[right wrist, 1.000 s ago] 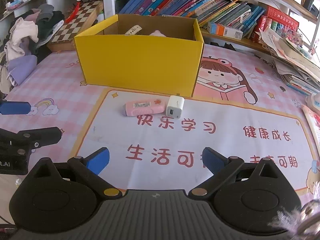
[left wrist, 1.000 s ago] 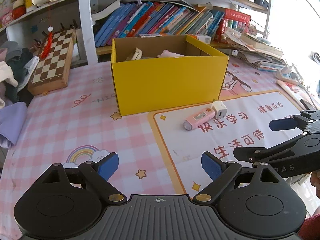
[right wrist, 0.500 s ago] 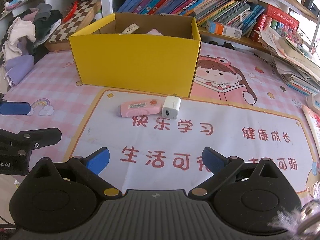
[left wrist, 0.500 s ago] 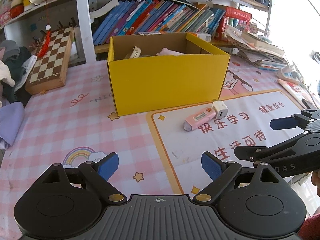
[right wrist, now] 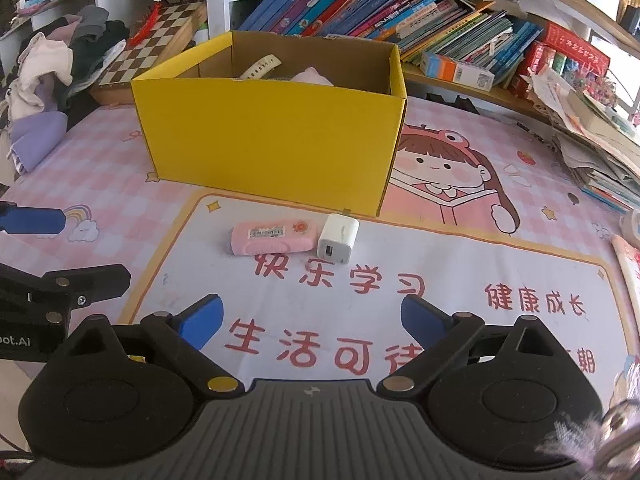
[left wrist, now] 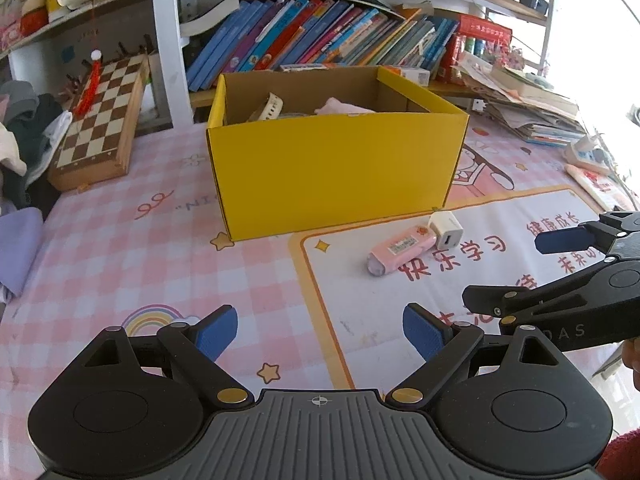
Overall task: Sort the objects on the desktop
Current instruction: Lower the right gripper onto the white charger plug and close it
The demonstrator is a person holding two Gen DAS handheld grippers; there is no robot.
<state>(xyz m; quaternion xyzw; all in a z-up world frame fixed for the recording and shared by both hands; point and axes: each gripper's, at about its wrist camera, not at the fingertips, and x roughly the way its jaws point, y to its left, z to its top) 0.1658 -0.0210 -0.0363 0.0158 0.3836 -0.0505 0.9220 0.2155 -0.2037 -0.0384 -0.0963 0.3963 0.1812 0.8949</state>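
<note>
A pink oblong case (right wrist: 272, 237) and a white USB charger (right wrist: 338, 235) lie side by side on the printed desk mat, just in front of the open yellow cardboard box (right wrist: 272, 132). The box holds a cream watch strap (right wrist: 262, 66) and something pale pink (right wrist: 312, 77). My right gripper (right wrist: 312, 320) hovers open before the two items, nothing between its blue pads. My left gripper (left wrist: 320, 330) is open too, over the pink checked mat to the left. From the left wrist the case (left wrist: 400, 250) and charger (left wrist: 447, 230) lie ahead to the right, the box (left wrist: 332, 172) behind them.
A wooden chessboard (left wrist: 100, 120) leans at the back left beside a heap of clothes (right wrist: 56, 76). A shelf of slanting books (right wrist: 380, 4) runs behind the box. Stacked papers (right wrist: 592, 136) crowd the right side. The right gripper's fingers (left wrist: 572, 240) reach into the left wrist view.
Both views have drawn a little closer to the box and the two items; the case and charger sit slightly lower and left in the right wrist view. Both grippers stay open.
</note>
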